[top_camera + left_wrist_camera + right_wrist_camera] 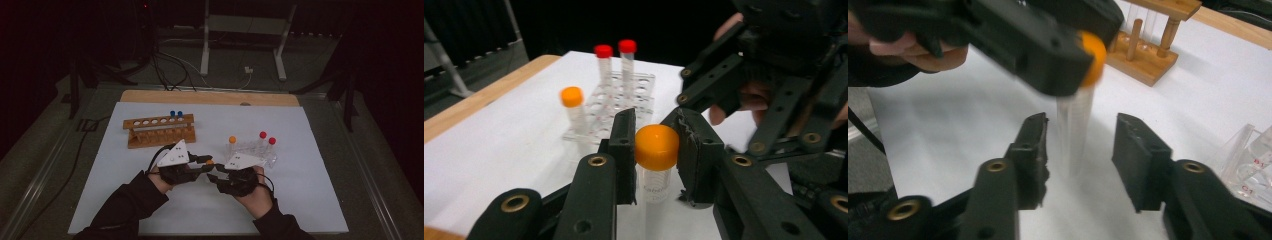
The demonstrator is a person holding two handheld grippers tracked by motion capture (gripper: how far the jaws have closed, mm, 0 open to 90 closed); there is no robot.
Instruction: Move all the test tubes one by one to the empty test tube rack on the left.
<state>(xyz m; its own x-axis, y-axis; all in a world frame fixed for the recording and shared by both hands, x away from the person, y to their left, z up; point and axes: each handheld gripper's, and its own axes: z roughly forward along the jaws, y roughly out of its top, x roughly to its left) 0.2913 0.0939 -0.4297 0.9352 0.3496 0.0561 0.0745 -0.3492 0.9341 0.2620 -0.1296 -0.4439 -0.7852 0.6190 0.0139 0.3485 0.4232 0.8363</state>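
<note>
In the high view the left gripper and right gripper meet near the front middle of the white mat, and an orange dot between them is all that shows of the tube.

The left gripper view gives the grip: the left gripper has its jaws shut on the tube's orange cap, one pad on each side, with the clear tube hanging below. The right gripper's black links fill the upper right of that view, a hand behind them.

The right gripper view shows the other end. The right gripper stands part open, its pads on either side of the clear tube but apart from it, a gap on each side. The left gripper crosses the top of that view and covers most of the cap.

Around them: a clear rack just beyond the right gripper holds an orange-capped tube and two red-capped tubes. A wooden rack stands farther back on the left, near the left gripper, with two blue-capped tubes at its right end. Nothing lies between the grippers and either rack.
</note>
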